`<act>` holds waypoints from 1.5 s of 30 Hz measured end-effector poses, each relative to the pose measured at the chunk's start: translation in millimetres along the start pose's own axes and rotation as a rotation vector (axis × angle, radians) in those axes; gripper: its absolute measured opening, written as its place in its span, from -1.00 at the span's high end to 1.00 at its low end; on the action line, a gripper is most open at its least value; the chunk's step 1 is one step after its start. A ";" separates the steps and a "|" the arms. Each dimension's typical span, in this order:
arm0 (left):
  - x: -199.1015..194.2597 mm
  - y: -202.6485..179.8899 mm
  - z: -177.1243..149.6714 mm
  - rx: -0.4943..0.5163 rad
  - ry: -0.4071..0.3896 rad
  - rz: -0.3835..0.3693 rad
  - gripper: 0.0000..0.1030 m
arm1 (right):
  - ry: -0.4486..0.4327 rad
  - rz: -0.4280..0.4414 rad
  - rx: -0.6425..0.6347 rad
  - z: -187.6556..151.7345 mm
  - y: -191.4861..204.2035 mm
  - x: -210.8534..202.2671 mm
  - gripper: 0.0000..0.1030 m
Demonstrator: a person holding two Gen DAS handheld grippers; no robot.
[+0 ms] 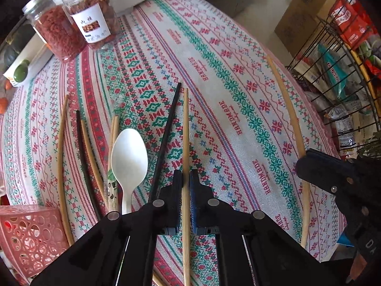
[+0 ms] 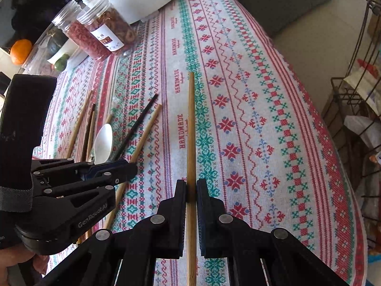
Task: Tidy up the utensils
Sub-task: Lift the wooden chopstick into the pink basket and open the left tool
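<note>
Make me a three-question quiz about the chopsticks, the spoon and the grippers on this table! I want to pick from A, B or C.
1. Where is the white spoon?
A. Inside the pink basket
B. On the tablecloth, left of the black chopstick
C. On top of the jars

2. What colour is the basket at the bottom left corner of the left wrist view?
A. Pink
B. Blue
C. Yellow

3. What is the right gripper doing?
A. Hanging wide open with nothing in it
B. Holding the spoon
C. Closed on a bamboo chopstick

Answers:
1. B, the spoon lies on the patterned cloth, just left of the black chopstick.
2. A, its holed wall is pink.
3. C, the chopstick runs between its two fingers; the left gripper pinches another bamboo chopstick likewise.
</note>
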State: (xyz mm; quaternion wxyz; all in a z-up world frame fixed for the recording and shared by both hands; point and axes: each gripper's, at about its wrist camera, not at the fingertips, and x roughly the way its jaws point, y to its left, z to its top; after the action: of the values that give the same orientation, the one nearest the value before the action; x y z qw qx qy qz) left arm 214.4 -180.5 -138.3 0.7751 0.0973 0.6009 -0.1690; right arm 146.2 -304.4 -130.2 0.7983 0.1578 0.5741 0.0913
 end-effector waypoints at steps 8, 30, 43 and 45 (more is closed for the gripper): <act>-66.1 13.0 -48.8 0.026 -0.175 -0.052 0.88 | -0.059 -0.008 -0.046 -6.4 18.0 -19.6 0.87; -256.8 92.5 -141.8 -0.122 -0.862 0.017 0.88 | -0.445 0.143 -0.138 -33.6 116.8 -94.2 0.87; -229.8 150.4 -147.9 -0.233 -0.981 0.241 0.88 | -0.491 0.189 -0.147 -27.0 157.3 -76.1 0.87; -212.0 161.5 -143.4 -0.251 -0.941 0.236 0.88 | -0.505 0.182 -0.152 -27.1 160.4 -75.1 0.87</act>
State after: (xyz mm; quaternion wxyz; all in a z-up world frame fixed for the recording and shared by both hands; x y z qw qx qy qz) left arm 100.0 50.2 20.6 0.9817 -0.0161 0.1869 -0.0321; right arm 101.9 -175.2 -14.1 0.9140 0.1664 0.3320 0.1634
